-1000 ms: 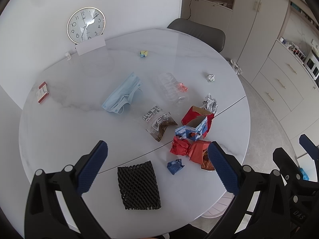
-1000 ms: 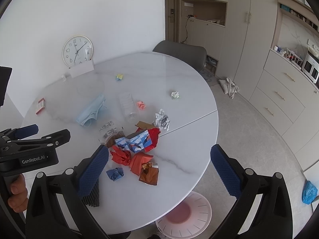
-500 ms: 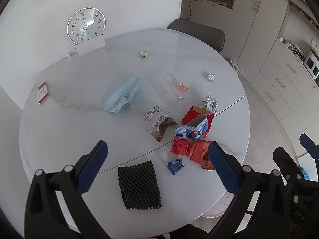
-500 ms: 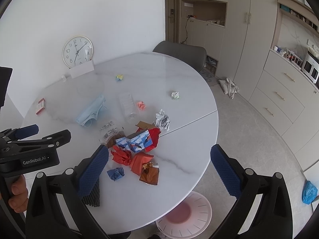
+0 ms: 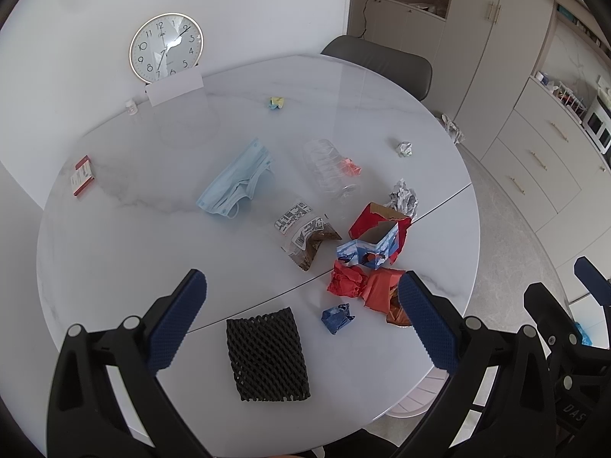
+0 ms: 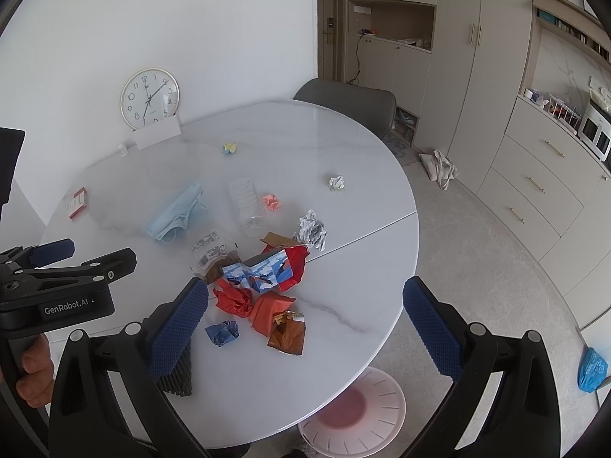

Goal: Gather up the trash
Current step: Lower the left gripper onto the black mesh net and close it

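While both the left gripper (image 5: pixel 301 316) and right gripper (image 6: pixel 305 316) hover spread and empty above the surface (image 5: pixel 152 236), collection looks unstarted, so the next move calls for lowering onto the black foam net (image 5: pixel 267 355) at 6 o'clock

**Round white marble tabletop (image 5: pixel 114 252), contents**

Near edge: black foam net sleeve (image 5: pixel 266 355), crumpled blue wrapper (image 5: pixel 337 317). Right of centre: red paper wads (image 5: pixel 345 282), torn red-and-blue carton (image 5: pixel 376 240), brown sachet (image 6: pixel 287 337), foil ball (image 5: pixel 403 198). Centre: blue face masks (image 5: pixel 236 183), clear plastic bottle (image 5: pixel 328 170), printed snack packet (image 5: pixel 305 233). Far side: wall clock (image 5: pixel 166 47), small red box (image 5: pixel 82 174).
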`<action>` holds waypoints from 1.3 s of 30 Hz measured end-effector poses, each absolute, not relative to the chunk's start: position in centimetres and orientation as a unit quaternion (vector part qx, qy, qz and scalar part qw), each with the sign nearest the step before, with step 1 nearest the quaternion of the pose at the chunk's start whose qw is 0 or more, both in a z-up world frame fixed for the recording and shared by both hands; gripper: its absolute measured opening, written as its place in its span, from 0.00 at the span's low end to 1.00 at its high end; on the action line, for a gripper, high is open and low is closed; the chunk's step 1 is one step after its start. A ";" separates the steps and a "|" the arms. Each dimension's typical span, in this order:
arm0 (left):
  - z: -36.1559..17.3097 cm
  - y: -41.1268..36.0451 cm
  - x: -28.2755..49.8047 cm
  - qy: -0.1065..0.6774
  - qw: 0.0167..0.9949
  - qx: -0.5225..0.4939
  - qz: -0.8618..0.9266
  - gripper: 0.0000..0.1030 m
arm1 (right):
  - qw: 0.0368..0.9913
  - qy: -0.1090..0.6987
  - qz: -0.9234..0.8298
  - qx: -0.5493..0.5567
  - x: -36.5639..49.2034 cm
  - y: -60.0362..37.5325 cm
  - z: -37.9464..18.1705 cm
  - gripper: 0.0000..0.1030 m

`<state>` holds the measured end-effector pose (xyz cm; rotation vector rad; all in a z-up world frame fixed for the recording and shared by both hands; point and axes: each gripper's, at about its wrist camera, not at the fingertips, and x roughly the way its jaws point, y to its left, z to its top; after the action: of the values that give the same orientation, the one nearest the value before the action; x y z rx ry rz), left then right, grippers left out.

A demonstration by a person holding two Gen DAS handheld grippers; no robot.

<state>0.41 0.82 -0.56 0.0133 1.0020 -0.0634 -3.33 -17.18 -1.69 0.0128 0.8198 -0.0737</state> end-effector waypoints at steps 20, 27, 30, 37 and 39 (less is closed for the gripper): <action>-12.8 8.2 -0.7 0.554 0.831 -0.035 -0.024 0.94 | 0.885 0.465 -0.009 0.039 -3.4 -18.6 -8.1 0.98; -18.6 12.3 -1.6 0.575 0.812 -0.101 0.002 0.90 | 0.867 0.497 0.000 0.032 -3.6 -19.5 -11.0 0.98; -20.4 12.6 -1.5 0.585 0.802 -0.122 0.004 0.85 | 0.862 0.507 0.003 0.027 -3.6 -19.9 -11.6 0.98; -22.3 11.1 -1.6 0.589 0.800 -0.117 0.026 0.65 | 0.860 0.510 0.017 0.001 -2.7 -20.2 -11.9 0.98; -22.5 10.8 -1.6 0.593 0.796 -0.123 0.026 0.60 | 0.860 0.510 0.022 -0.005 -2.3 -20.0 -11.7 0.98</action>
<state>-1.63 10.75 -22.48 -0.2645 1.2731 0.0569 -2.30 -20.04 -11.75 -0.0097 1.0696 0.0471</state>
